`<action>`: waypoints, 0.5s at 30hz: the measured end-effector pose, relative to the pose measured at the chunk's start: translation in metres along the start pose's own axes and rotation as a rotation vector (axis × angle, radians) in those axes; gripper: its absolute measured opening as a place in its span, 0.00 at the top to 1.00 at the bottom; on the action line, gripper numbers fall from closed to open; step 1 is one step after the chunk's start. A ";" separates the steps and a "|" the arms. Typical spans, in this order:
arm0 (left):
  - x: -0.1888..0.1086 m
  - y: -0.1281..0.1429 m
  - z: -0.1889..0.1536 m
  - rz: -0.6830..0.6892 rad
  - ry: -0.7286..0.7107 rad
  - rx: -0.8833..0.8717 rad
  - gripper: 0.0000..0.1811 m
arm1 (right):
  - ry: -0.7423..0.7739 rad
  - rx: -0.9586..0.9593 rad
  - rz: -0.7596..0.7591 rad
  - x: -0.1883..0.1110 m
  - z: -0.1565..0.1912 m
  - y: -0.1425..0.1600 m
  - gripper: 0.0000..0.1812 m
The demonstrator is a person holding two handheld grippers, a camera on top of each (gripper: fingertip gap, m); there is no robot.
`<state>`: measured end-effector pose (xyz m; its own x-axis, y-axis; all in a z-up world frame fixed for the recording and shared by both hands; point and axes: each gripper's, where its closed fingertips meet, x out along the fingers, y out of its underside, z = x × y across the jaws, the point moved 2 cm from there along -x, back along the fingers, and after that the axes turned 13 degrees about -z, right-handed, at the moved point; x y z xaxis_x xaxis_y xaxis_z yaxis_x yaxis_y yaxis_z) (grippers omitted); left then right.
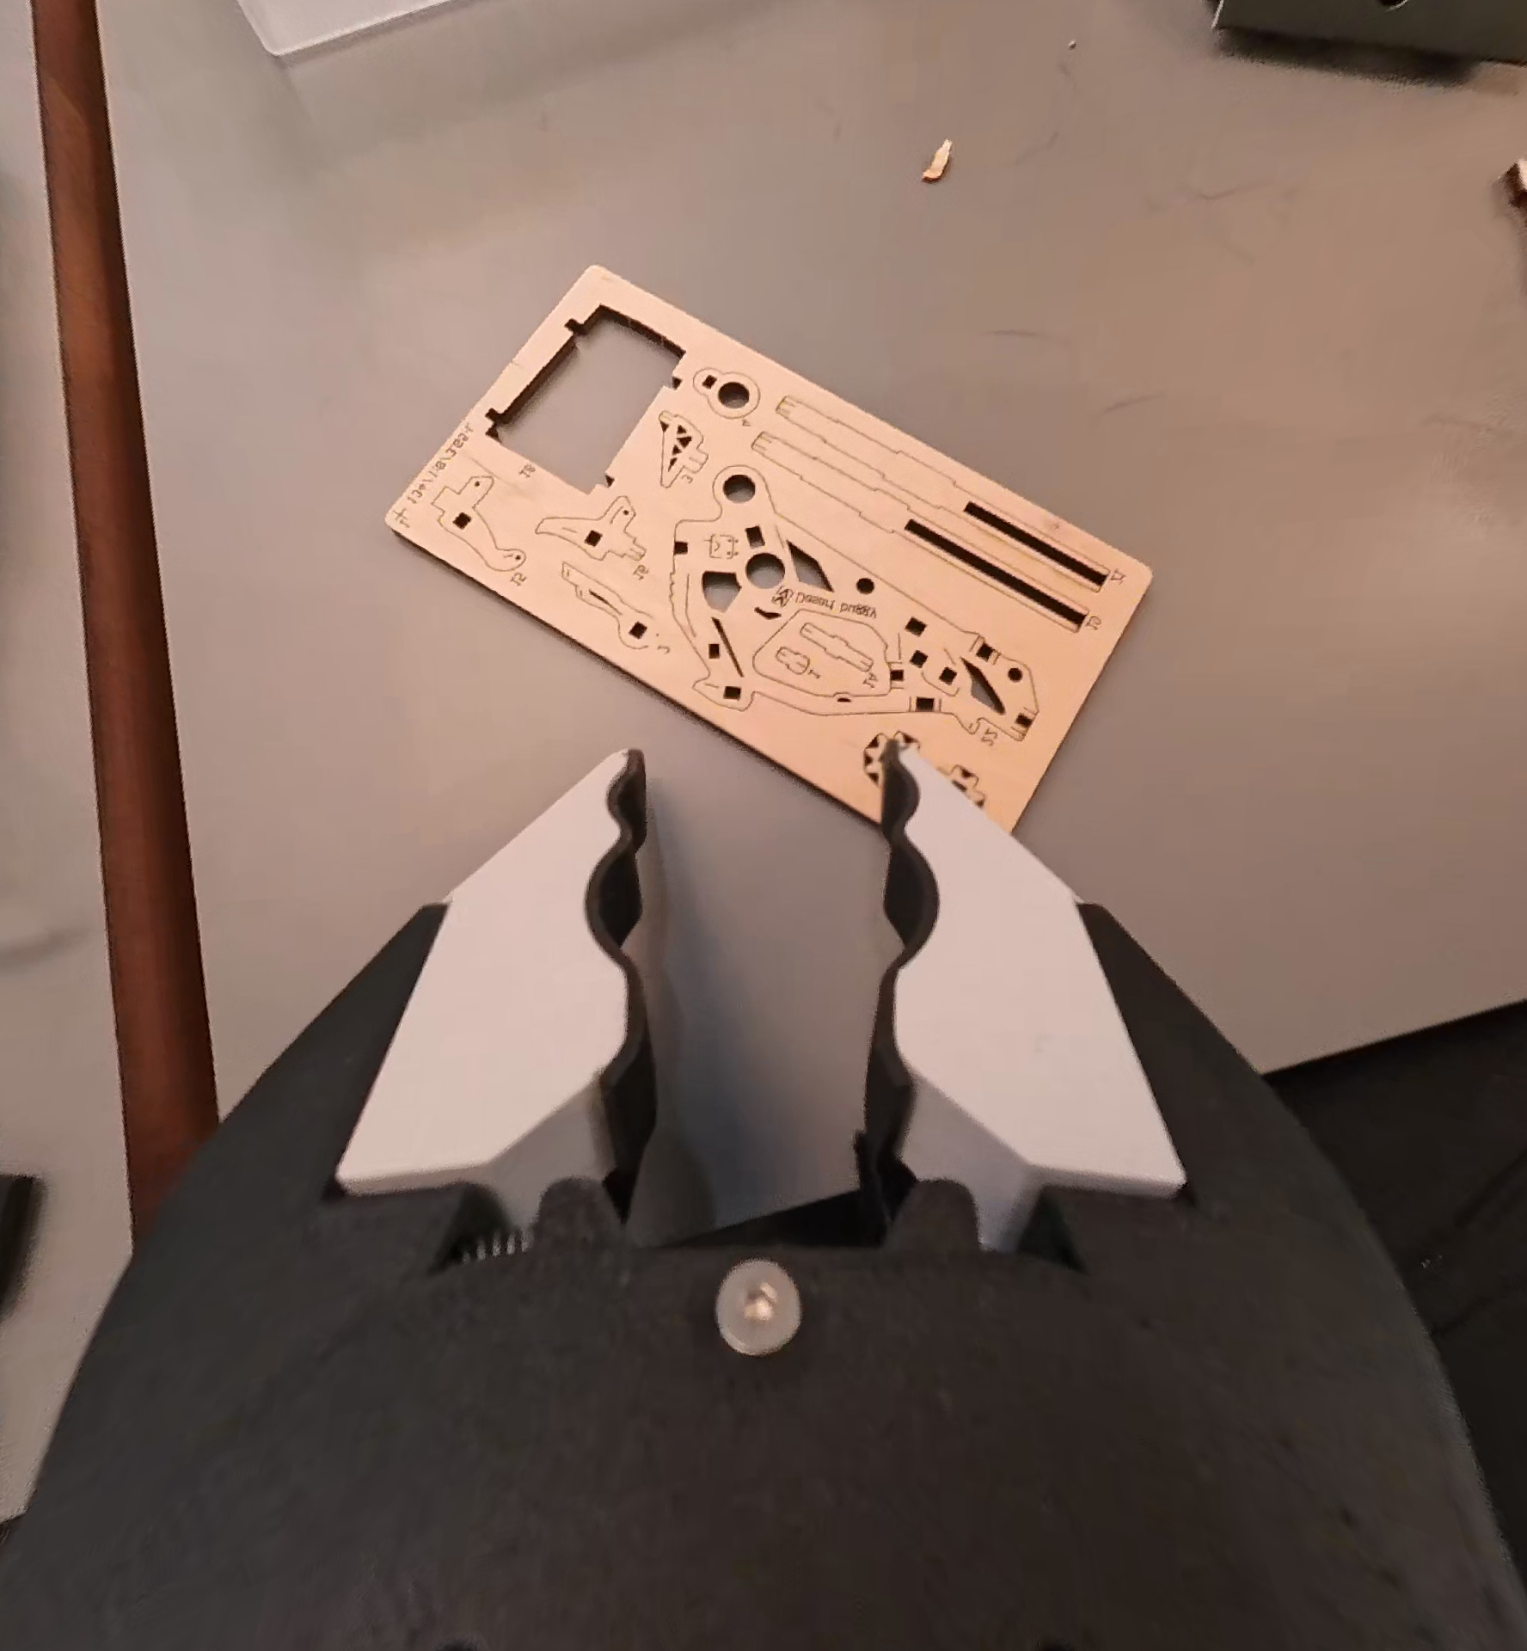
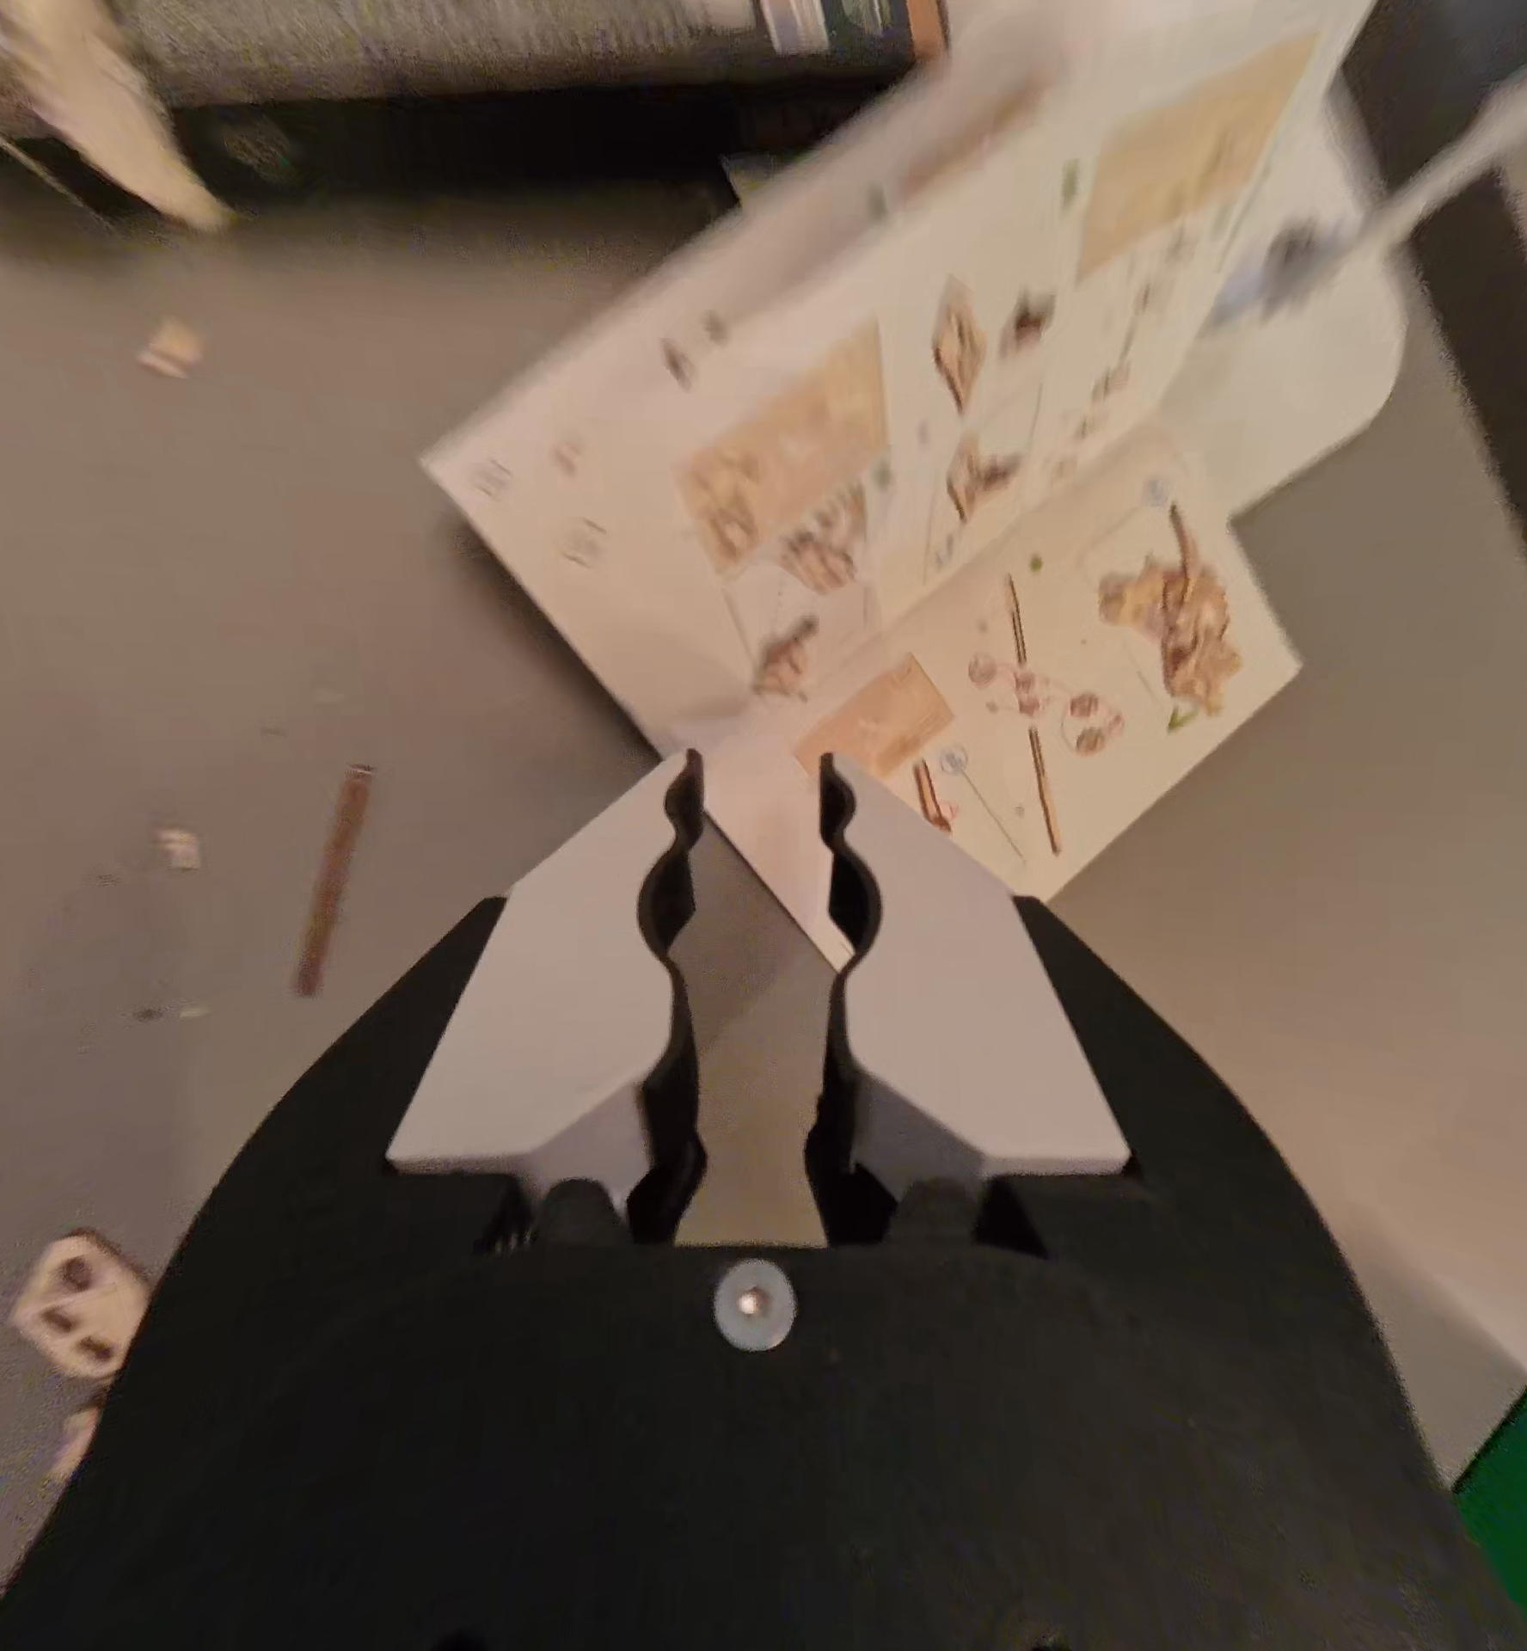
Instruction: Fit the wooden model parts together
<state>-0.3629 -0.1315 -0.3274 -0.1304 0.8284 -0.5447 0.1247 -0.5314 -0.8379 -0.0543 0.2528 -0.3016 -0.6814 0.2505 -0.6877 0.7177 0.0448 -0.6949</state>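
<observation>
Wooden parts sheet [image 1: 769, 554] flat on grey counter [image 1: 1189, 402], tilted, one large cutout empty. Left gripper [image 1: 764, 764] above its near edge, fingers [image 1: 510, 965] spread, holding nothing. Right gripper [image 2: 760, 768] over blurred instruction leaflet [image 2: 876, 500], fingers parted, empty. Loose wooden stick [image 2: 331, 880] left of it.

Left gripper [image 1: 764, 764]: black body, two pale grey fingers [image 1: 510, 965] lined with wavy black pads; jaws parted wide, nothing between them; pointing forward and down.
Right gripper [image 2: 760, 768]: same build, grey fingers [image 2: 563, 1009] with wavy black pads; jaws apart by a narrower gap, empty; tilted downward.
Base screw: one silver fastener centred on each body.
</observation>
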 end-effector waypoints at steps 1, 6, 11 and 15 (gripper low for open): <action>0.001 0.000 0.000 0.008 -0.002 -0.004 0.71 | -0.010 -0.020 -0.062 -0.009 0.012 -0.019 0.90; 0.009 -0.002 -0.011 -0.004 0.033 -0.125 0.67 | -0.460 0.098 -0.248 -0.008 0.164 -0.120 0.83; 0.013 -0.010 -0.016 -0.036 0.035 -0.264 0.67 | -0.705 0.161 -0.164 0.059 0.278 -0.169 0.76; 0.015 -0.020 -0.023 -0.078 0.089 -0.404 0.71 | -0.783 0.148 -0.030 0.102 0.329 -0.165 0.81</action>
<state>-0.3442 -0.1043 -0.3184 -0.0713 0.8848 -0.4604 0.4957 -0.3691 -0.7861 -0.2892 -0.0477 -0.3262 -0.6423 -0.5035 -0.5779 0.7084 -0.1022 -0.6984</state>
